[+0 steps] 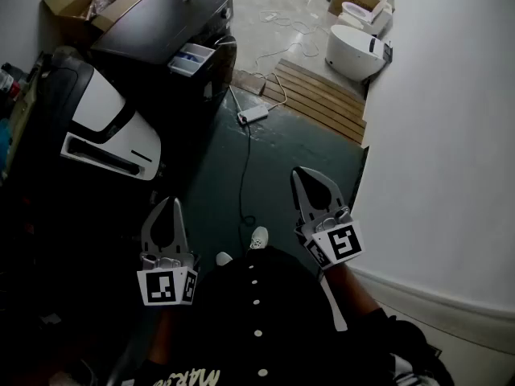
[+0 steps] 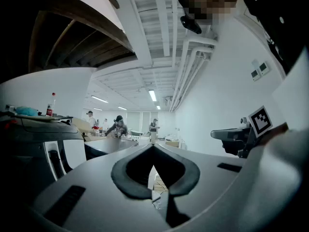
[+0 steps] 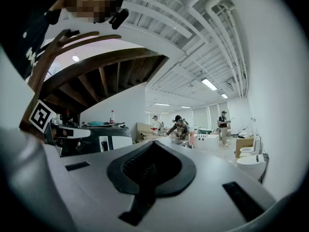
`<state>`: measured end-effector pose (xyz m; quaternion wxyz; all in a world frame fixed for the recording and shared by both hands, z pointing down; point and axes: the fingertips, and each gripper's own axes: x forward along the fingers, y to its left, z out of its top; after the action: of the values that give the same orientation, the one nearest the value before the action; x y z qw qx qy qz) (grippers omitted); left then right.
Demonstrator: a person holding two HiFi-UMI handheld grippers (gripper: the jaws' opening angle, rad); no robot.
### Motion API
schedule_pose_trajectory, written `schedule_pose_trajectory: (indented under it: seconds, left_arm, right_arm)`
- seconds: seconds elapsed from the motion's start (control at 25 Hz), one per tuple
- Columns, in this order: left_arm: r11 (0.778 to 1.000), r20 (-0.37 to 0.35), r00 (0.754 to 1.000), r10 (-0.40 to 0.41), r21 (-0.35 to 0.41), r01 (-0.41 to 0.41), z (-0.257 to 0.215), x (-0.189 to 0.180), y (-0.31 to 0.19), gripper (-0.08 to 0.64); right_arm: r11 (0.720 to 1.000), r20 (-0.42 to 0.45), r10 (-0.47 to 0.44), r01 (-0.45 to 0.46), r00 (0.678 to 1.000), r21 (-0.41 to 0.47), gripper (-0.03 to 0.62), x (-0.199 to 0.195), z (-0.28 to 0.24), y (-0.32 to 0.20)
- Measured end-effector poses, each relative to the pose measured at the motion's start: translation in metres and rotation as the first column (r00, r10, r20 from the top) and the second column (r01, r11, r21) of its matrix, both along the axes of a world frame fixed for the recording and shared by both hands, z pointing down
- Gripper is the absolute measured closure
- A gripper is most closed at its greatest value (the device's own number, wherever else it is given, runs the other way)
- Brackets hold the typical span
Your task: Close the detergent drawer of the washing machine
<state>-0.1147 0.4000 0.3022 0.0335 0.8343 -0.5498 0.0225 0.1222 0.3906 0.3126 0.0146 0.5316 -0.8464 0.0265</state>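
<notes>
Standing well back from the washer (image 1: 161, 39), the person holds left gripper (image 1: 170, 206) and right gripper (image 1: 302, 174) level, both pinched shut and empty, probably ready to push; the drawer (image 1: 191, 59) juts open, far ahead.

L tongs (image 1: 171, 203) & R tongs (image 1: 298, 171) both shut, empty; held level.

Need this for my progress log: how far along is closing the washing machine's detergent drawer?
Done: nothing yet. The detergent drawer juts open from the front of the black washing machine.
In hand: nothing. The left gripper and right gripper have their fingers together and empty, held close to the person's body, well short of the machine.
Left: the whole job, which is to reach the drawer and push it in flush.
</notes>
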Motion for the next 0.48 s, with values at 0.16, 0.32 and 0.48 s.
schedule_pose_trajectory:
  seconds: [0.16, 0.32, 0.48]
  left_arm:
    - [1.0, 0.011, 1.0, -0.003, 0.001, 0.003, 0.003, -0.005, 0.0, 0.549]
    - [1.0, 0.001, 1.0, -0.019, -0.007, 0.019, 0.006, -0.005, -0.002, 0.549]
    - [1.0, 0.002, 1.0, -0.015, -0.013, 0.015, 0.008, 0.001, -0.003, 0.549]
  right_arm:
    - [1.0, 0.016, 0.002, -0.002, 1.0, -0.001, 0.563, -0.005, 0.002, -0.002]
    - [0.998, 0.073, -0.013, 0.009, 0.997, 0.061, 0.561, -0.004, -0.01, -0.002]
    - [0.999, 0.067, -0.014, 0.012, 0.998, 0.042, 0.561, 0.0, -0.003, -0.006]
